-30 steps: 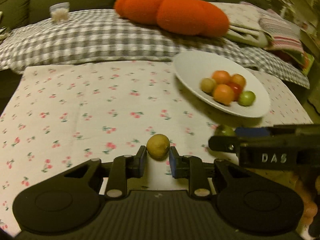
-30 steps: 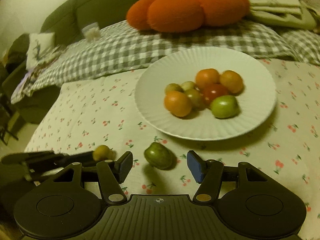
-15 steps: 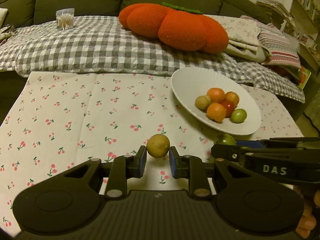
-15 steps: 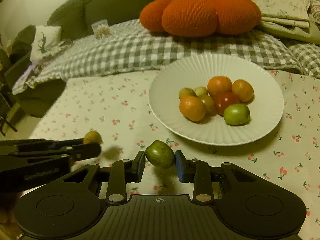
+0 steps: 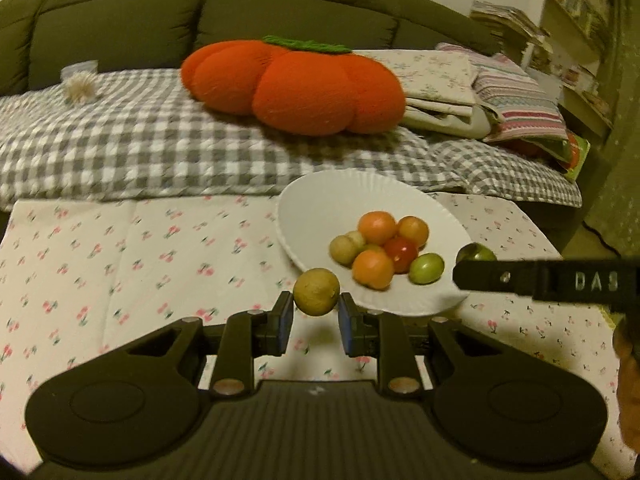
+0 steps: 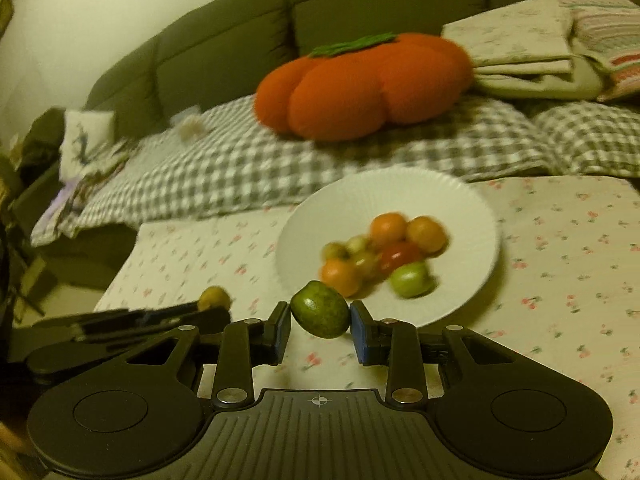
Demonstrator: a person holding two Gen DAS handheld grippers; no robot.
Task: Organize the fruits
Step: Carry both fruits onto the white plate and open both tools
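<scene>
My left gripper (image 5: 316, 314) is shut on a small yellow-brown fruit (image 5: 316, 291) and holds it above the cloth, just short of the white plate's (image 5: 320, 204) near rim. My right gripper (image 6: 320, 326) is shut on a green fruit (image 6: 320, 309) and holds it in the air before the same plate (image 6: 384, 192). The plate holds several small orange, red, green and yellow fruits (image 5: 374, 268). The right gripper with its green fruit (image 5: 476, 253) shows at the right of the left wrist view. The left gripper's yellow fruit (image 6: 215, 298) shows at the left of the right wrist view.
The plate stands on a table with a cherry-print cloth (image 5: 140, 248). Behind it is a sofa with a grey checked blanket (image 5: 140, 148), an orange pumpkin-shaped cushion (image 5: 296, 84) and folded textiles (image 5: 480, 92). Shelves stand at the far right.
Both grippers have lifted their fruits off the cloth and moved toward the plate. The right gripper, open around the green fruit one second ago, closed on it.
</scene>
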